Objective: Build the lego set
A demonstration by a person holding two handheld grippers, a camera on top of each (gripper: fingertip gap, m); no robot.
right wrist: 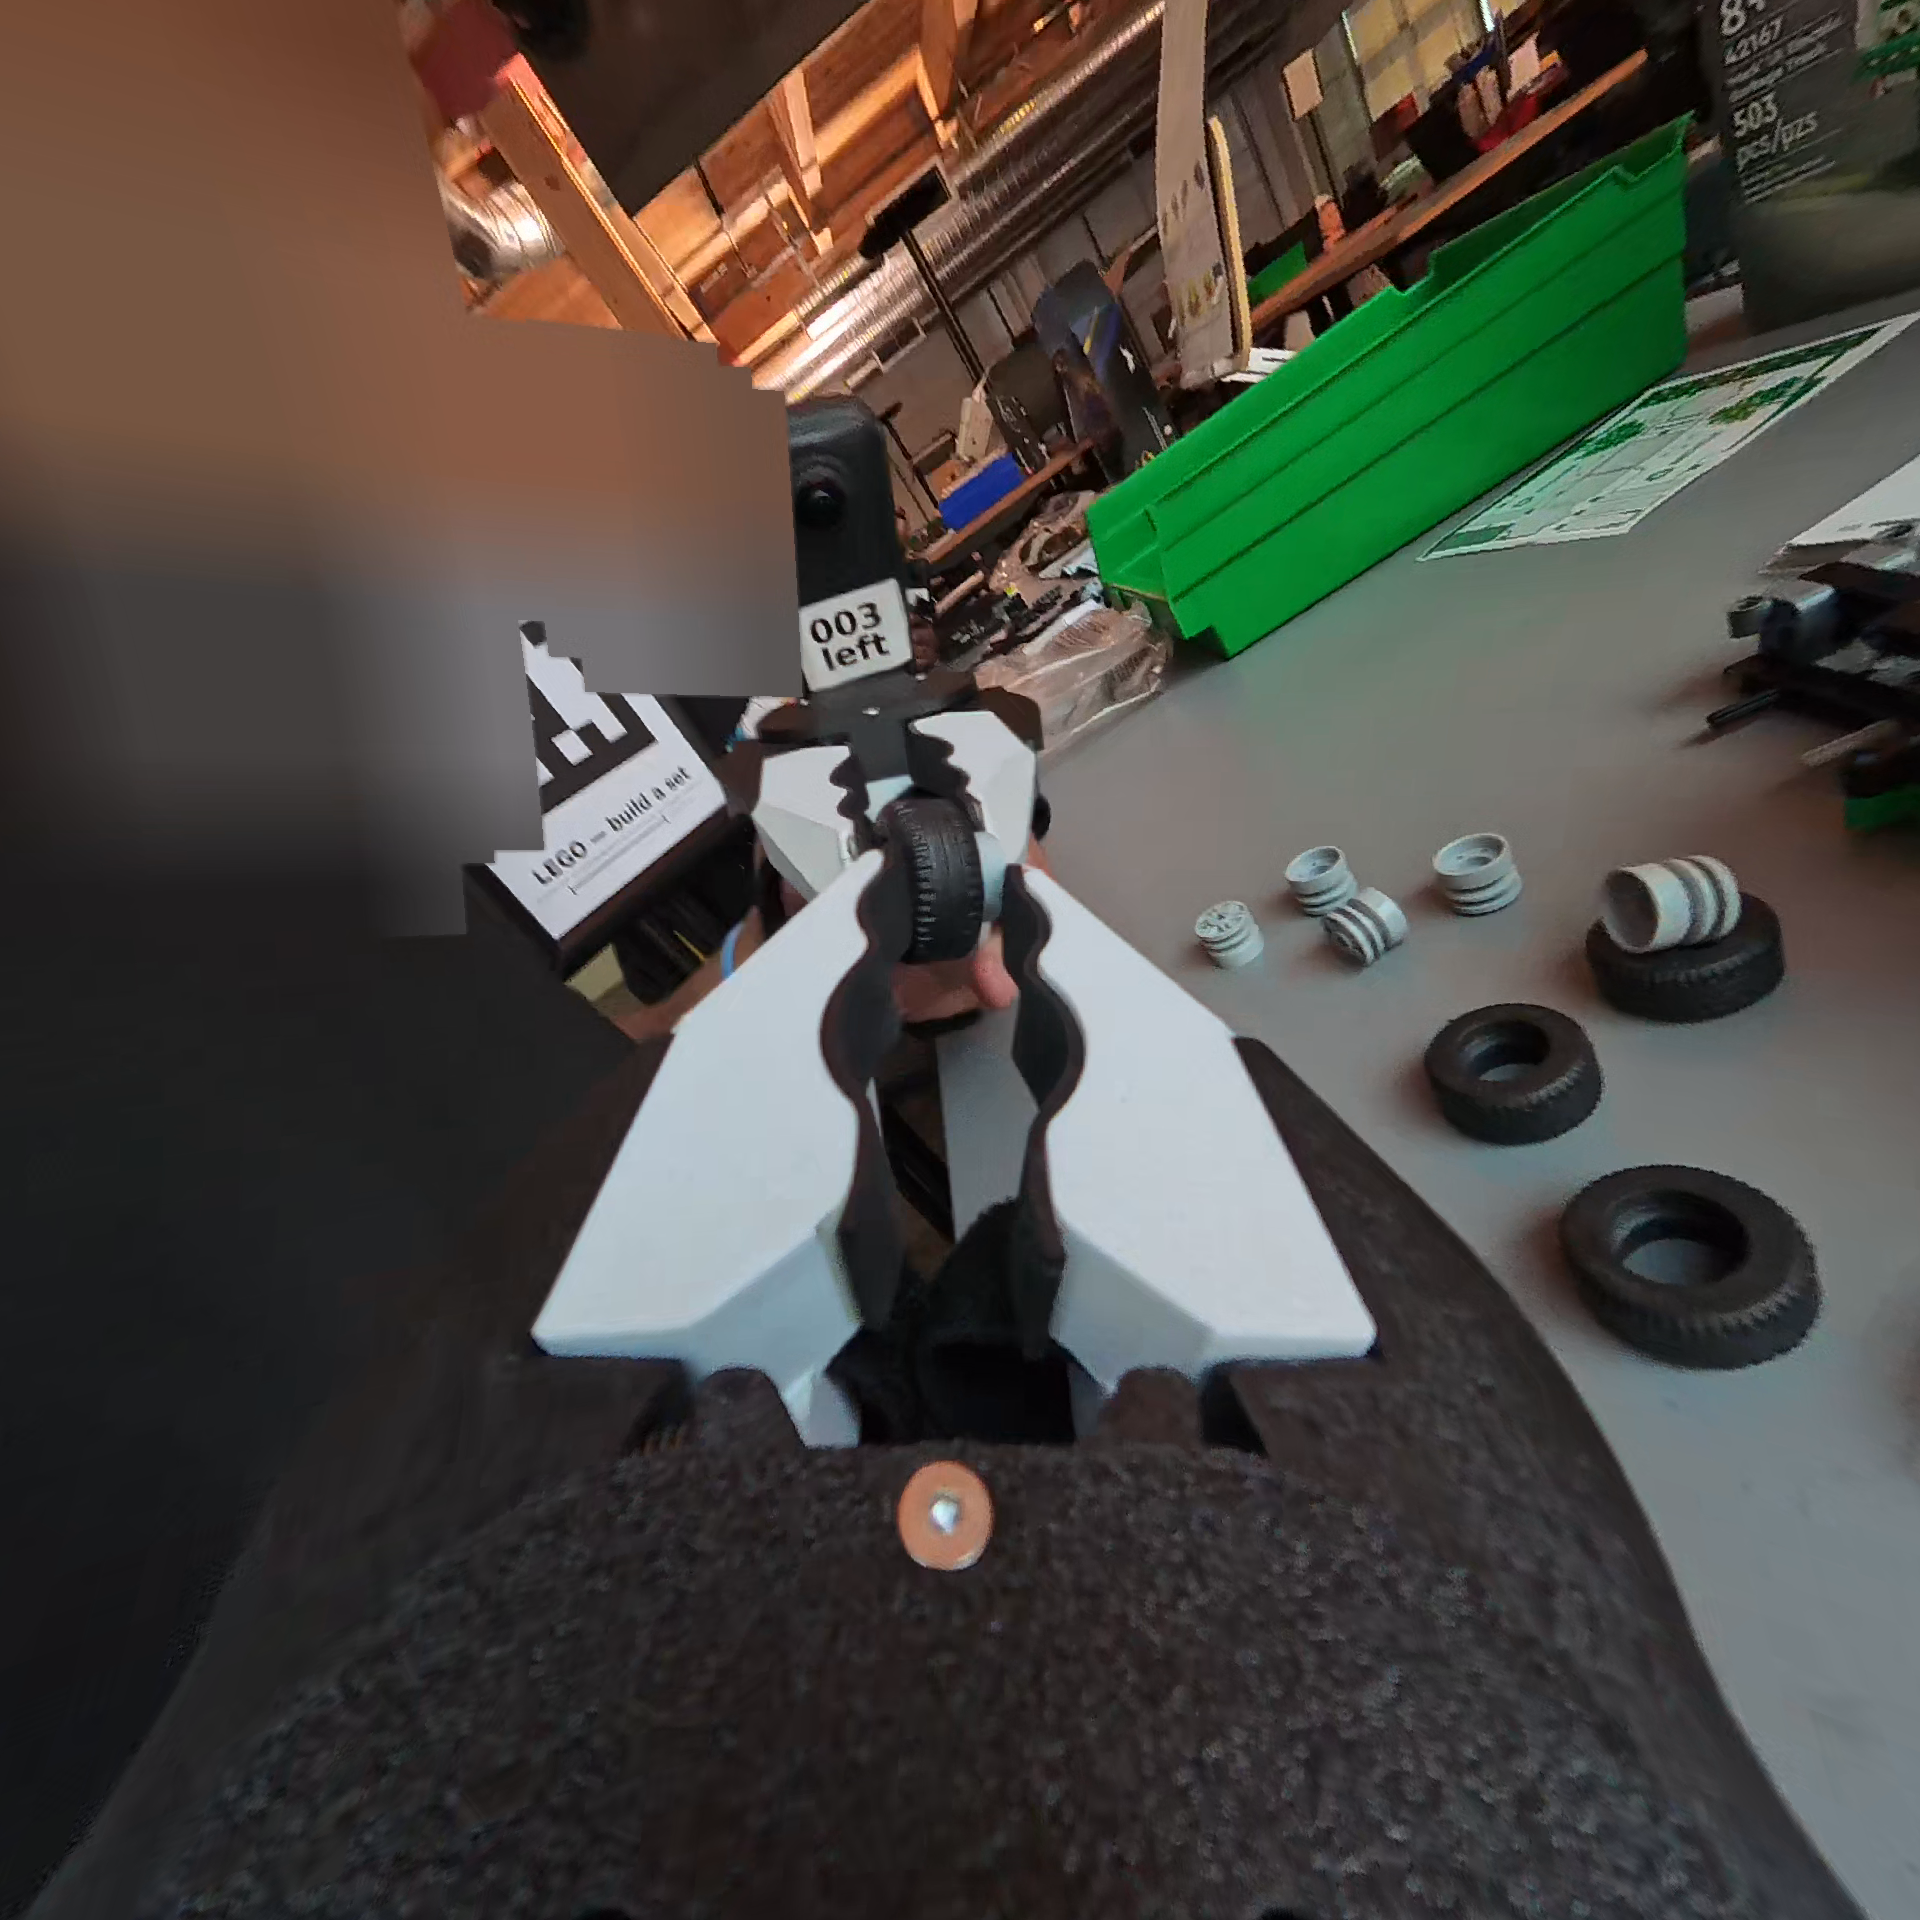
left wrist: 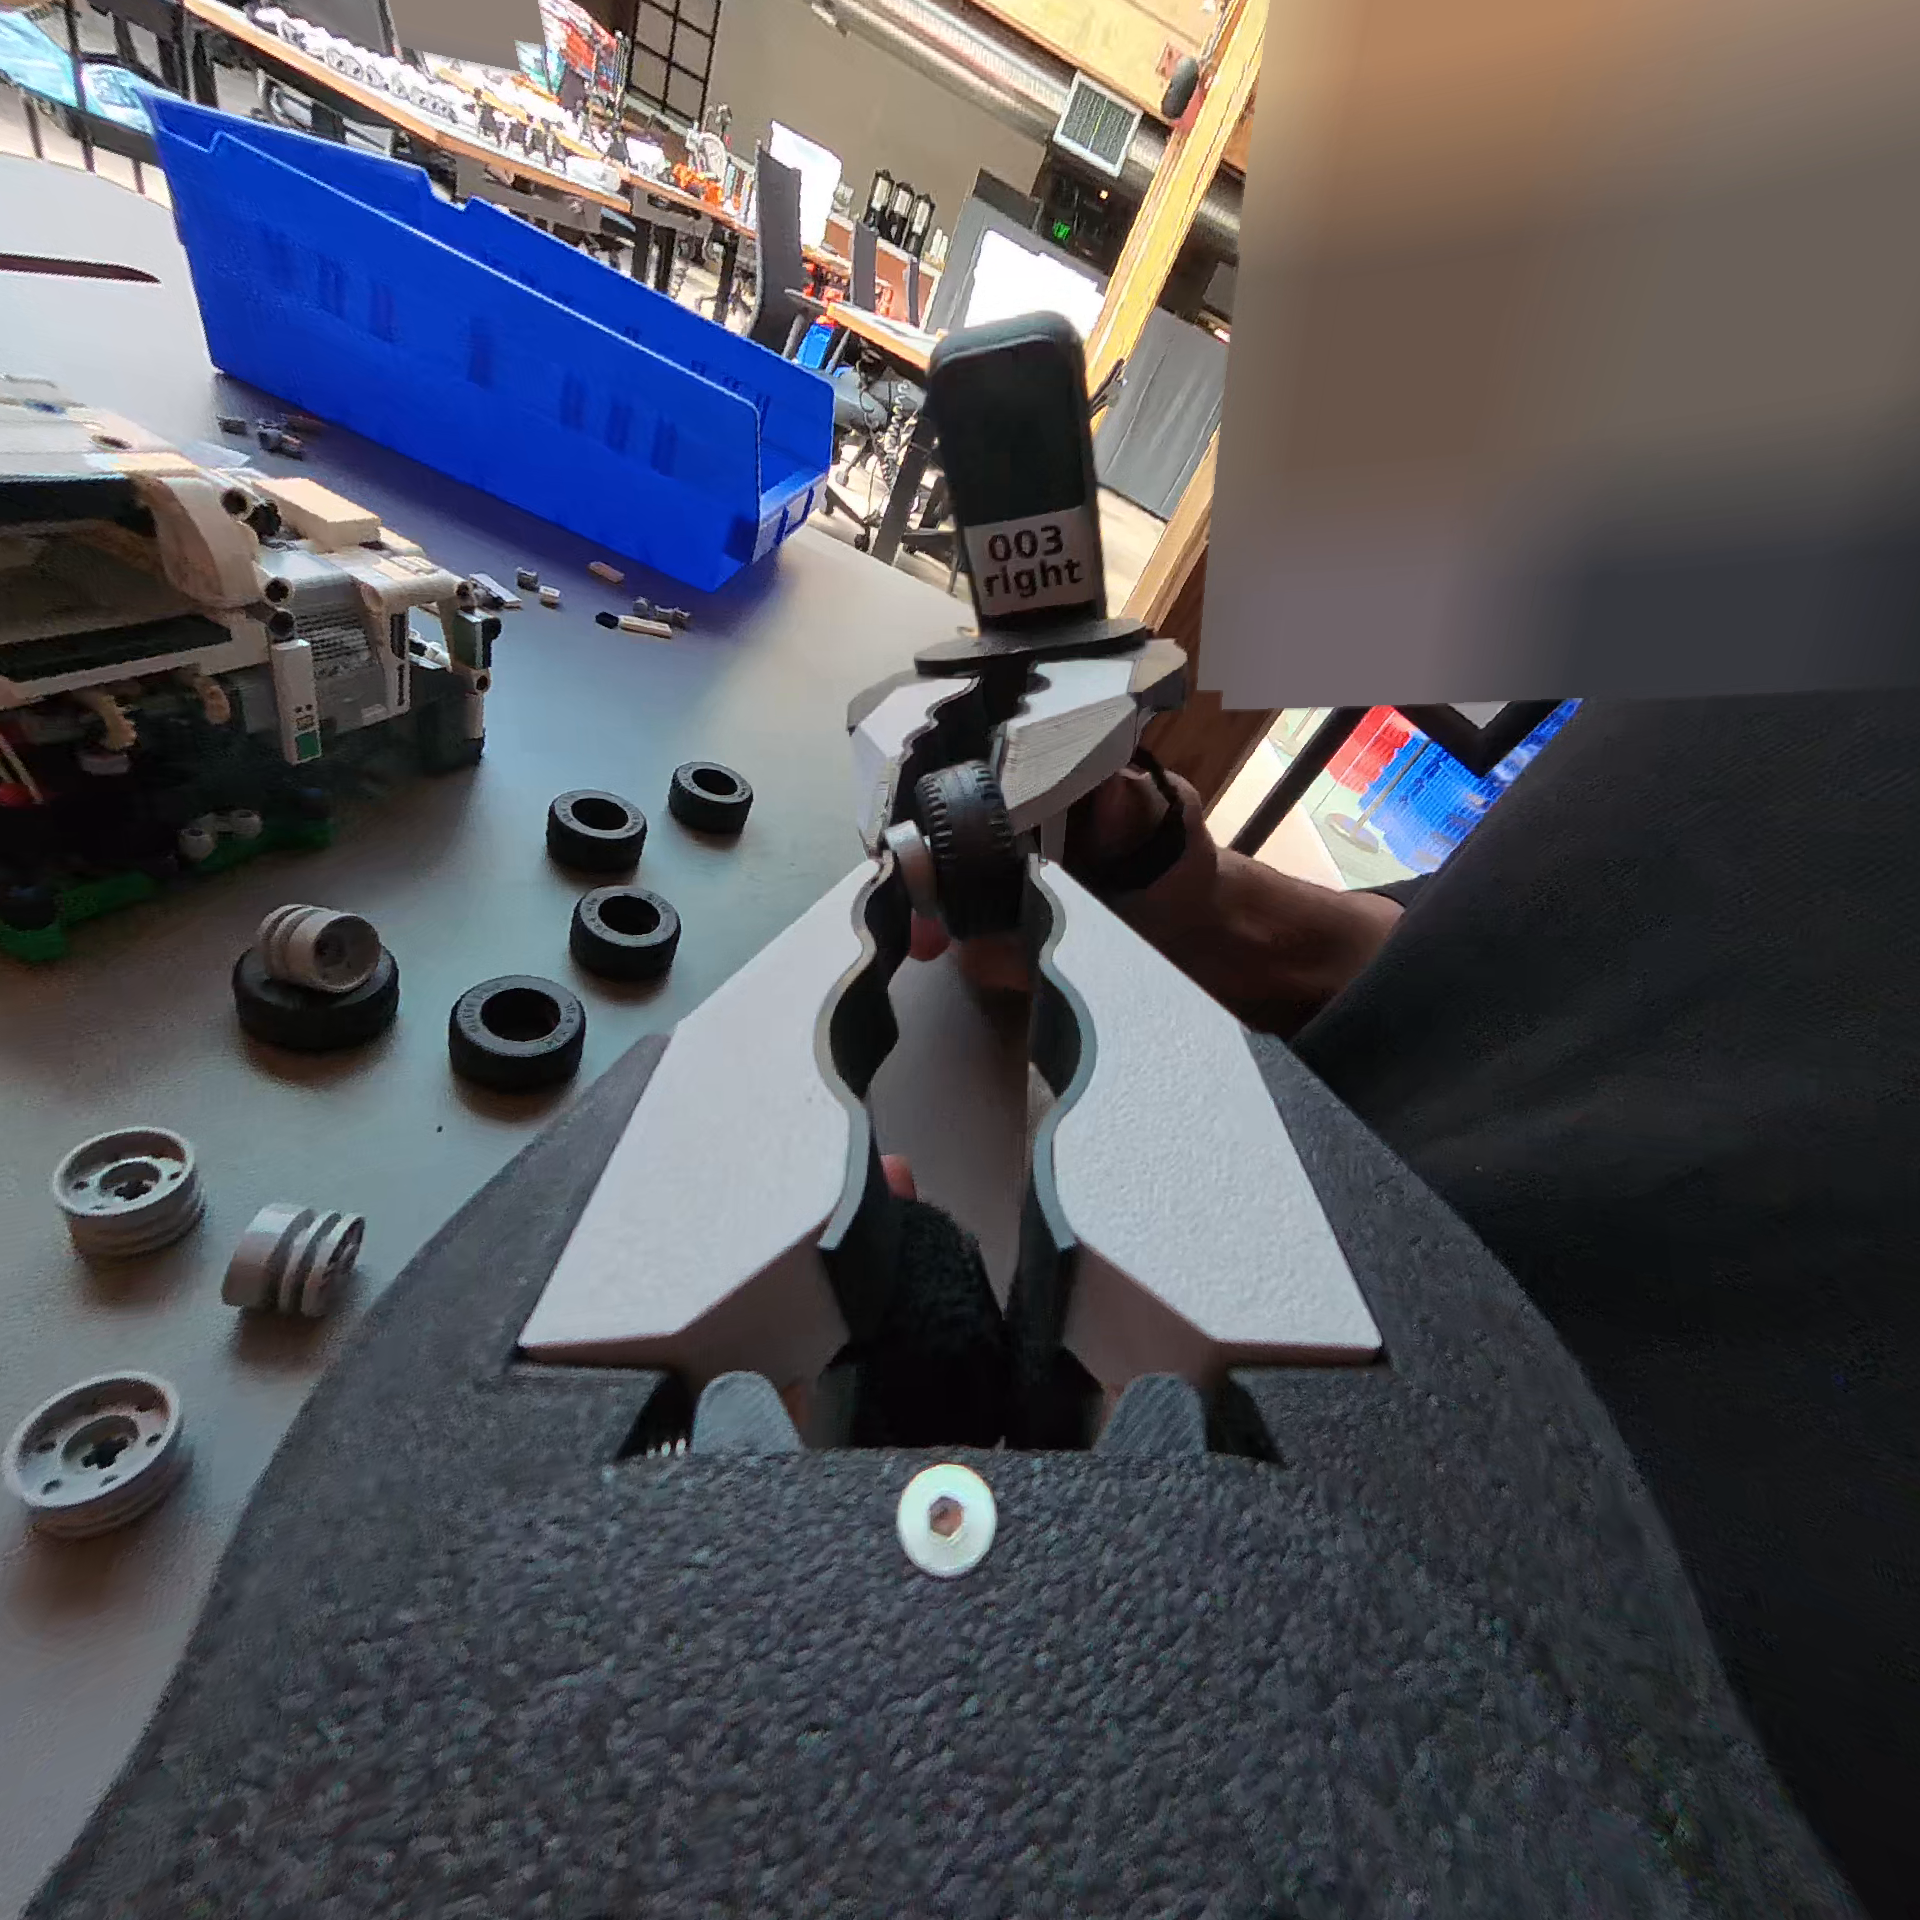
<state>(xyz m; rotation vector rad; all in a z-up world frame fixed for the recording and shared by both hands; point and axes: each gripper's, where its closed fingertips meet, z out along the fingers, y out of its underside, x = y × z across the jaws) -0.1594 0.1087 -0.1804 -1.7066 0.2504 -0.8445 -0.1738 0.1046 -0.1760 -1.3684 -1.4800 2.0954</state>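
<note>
Left gripper [left wrist: 961, 883] and right gripper [right wrist: 940, 883] meet tip to tip above the table edge, both clamped on one small wheel: black tire [left wrist: 971, 847] with a grey rim [left wrist: 909, 857] sticking out one side. In the left wrist view the left gripper's fingertips pinch the wheel at the tip, and the right gripper [left wrist: 977, 790] comes in from the far side, closed on the same piece. In the right wrist view the tire [right wrist: 930, 883] sits right between the right gripper's tips, rim [right wrist: 990, 871] poking out to the right, left gripper [right wrist: 914, 800] gripping from behind. Exactly which part each one bites is hard to tell.

Outward on the grey table [left wrist: 623, 727]: four loose black tires [left wrist: 516, 1029] lying flat, well apart from the grippers, a bigger tire with a grey rim resting on top [left wrist: 315, 971], and three loose grey rims [left wrist: 127, 1190] near the left edge. Partly built Lego vehicle [left wrist: 208, 644] farther left, small stray pieces [left wrist: 634, 615] beside it, blue bin [left wrist: 488, 343] behind. The right wrist view also shows a green bin [right wrist: 1403, 416] and an instruction sheet [right wrist: 1662, 447] at the far side.
</note>
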